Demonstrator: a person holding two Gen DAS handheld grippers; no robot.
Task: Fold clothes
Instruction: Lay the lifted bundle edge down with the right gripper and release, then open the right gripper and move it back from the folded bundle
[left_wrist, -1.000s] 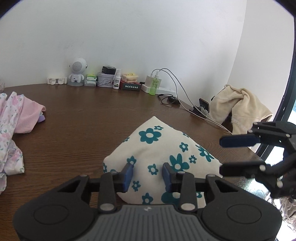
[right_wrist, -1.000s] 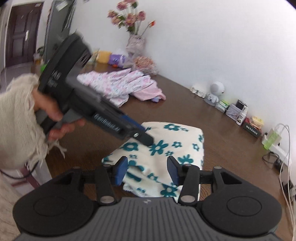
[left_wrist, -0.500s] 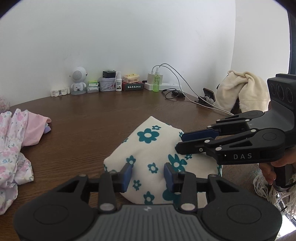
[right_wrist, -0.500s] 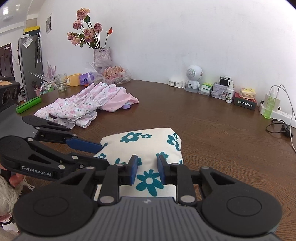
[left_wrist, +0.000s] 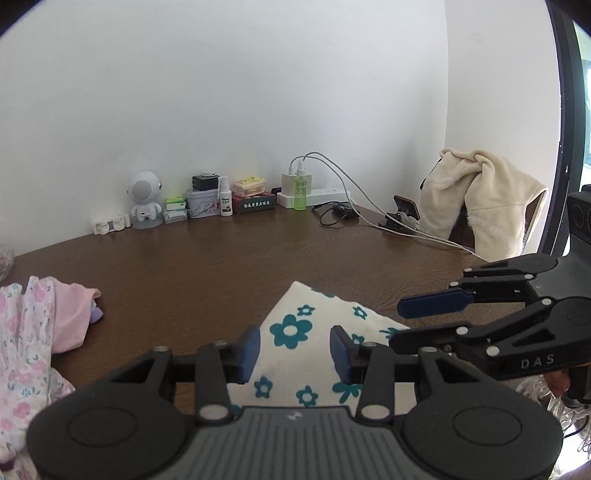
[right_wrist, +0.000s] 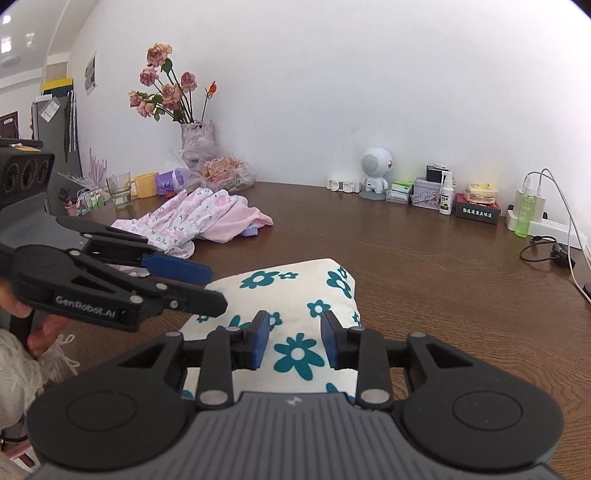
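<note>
A folded cream garment with teal flowers (left_wrist: 303, 354) lies on the brown table near its front edge; it also shows in the right wrist view (right_wrist: 295, 295). My left gripper (left_wrist: 294, 349) is open and empty, hovering just above the garment's near part. My right gripper (right_wrist: 295, 341) is open and empty above the same garment. Each gripper shows in the other's view: the right one (left_wrist: 413, 328) at the garment's right side, the left one (right_wrist: 207, 291) at its left side. A heap of pink floral clothes (right_wrist: 199, 218) lies to the left, also in the left wrist view (left_wrist: 33, 332).
Along the wall stand a white robot figure (left_wrist: 144, 199), small boxes and tins (left_wrist: 221, 201), a green bottle (left_wrist: 300, 190) and a power strip with cables (left_wrist: 354, 218). A cream jacket hangs over a chair (left_wrist: 480, 199) at the right. A vase of flowers (right_wrist: 192, 136) and cups (right_wrist: 129, 188) stand far left.
Both grippers have lifted back a little from the folded garment. The right gripper's jaws have opened wider. The garment stays put.
</note>
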